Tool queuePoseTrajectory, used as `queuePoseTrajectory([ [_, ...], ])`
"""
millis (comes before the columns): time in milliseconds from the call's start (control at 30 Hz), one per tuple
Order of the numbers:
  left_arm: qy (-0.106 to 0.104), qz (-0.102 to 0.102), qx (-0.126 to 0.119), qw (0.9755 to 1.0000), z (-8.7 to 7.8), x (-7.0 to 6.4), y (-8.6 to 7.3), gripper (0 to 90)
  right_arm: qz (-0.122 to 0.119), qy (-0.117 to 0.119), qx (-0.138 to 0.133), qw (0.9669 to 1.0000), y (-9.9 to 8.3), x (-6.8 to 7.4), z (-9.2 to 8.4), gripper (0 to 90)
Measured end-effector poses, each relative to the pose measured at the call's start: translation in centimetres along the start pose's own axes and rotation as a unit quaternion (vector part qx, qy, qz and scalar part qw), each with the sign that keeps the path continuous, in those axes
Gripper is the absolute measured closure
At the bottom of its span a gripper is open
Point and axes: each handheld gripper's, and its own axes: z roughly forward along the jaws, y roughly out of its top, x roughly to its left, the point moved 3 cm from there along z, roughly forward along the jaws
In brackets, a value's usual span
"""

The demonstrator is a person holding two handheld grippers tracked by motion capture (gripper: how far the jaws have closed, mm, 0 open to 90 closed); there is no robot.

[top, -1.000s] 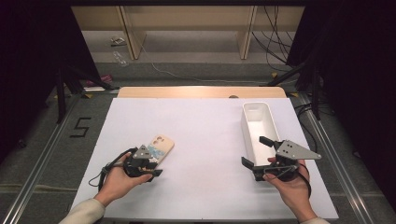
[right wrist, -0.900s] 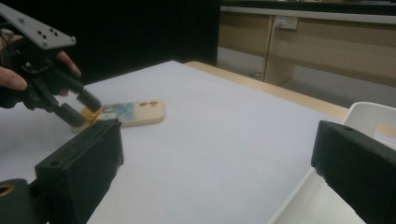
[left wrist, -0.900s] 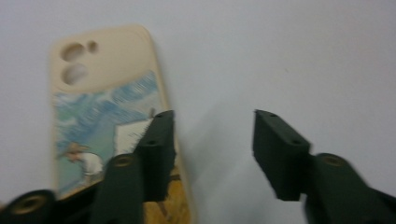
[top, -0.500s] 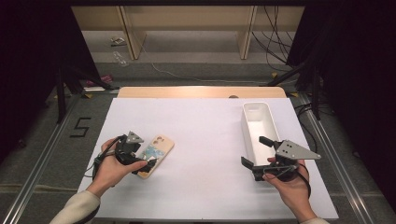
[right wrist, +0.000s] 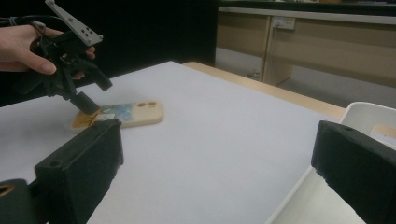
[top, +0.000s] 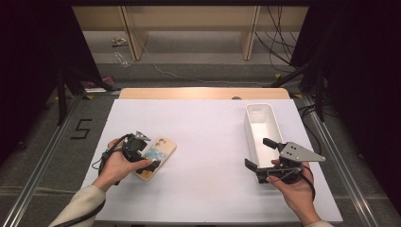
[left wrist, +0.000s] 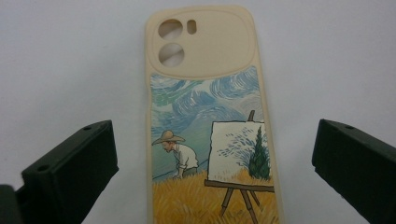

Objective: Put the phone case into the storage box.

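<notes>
Left gripper (top: 150,163) sits over the near end of the phone case (top: 160,150), jaws spread wide either side of it, pads not pressing on it. They have just been opening, with the case lying between them. In the left gripper view the case (left wrist: 210,130) lies flat on the white table (left wrist: 70,60), printed back up, camera cutouts at the far end. In the high view it lies on the table's (top: 203,132) left half, skewed.

Right gripper (top: 257,156) hovers well apart, just beside the near end of the white bin (top: 272,120), jaws wide, nothing between them.
</notes>
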Motion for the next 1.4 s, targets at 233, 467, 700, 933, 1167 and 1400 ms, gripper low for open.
queuePoseTrajectory([
  [233,-0.004,-0.003,0.037,0.9993,1.3,0.0,0.0,0.0,0.0,-0.001,0.0,1.0,0.0,0.0,0.0,3.0],
  [467,-0.002,-0.005,0.065,0.9979,2.1,0.1,0.1,1.8,0.001,-0.001,0.0,1.0,0.0,0.0,-0.1,3.0],
  [700,-0.005,-0.011,0.08,0.9968,2.5,0.1,0.0,2.3,0.0,0.0,-0.002,1.0,0.1,0.0,-0.1,3.0],
  [933,-0.005,-0.014,0.084,0.9964,2.7,0.2,0.0,3.0,0.0,0.0,-0.001,1.0,0.0,0.1,-0.1,3.0],
  [1167,-0.003,-0.019,0.091,0.9957,3.0,0.1,0.1,4.9,0.0,0.0,-0.002,1.0,0.0,0.1,-0.1,3.0],
  [1400,-0.002,-0.019,0.098,0.995,3.3,0.2,0.1,5.7,0.0,0.001,-0.002,1.0,0.1,0.1,-0.1,3.0],
])
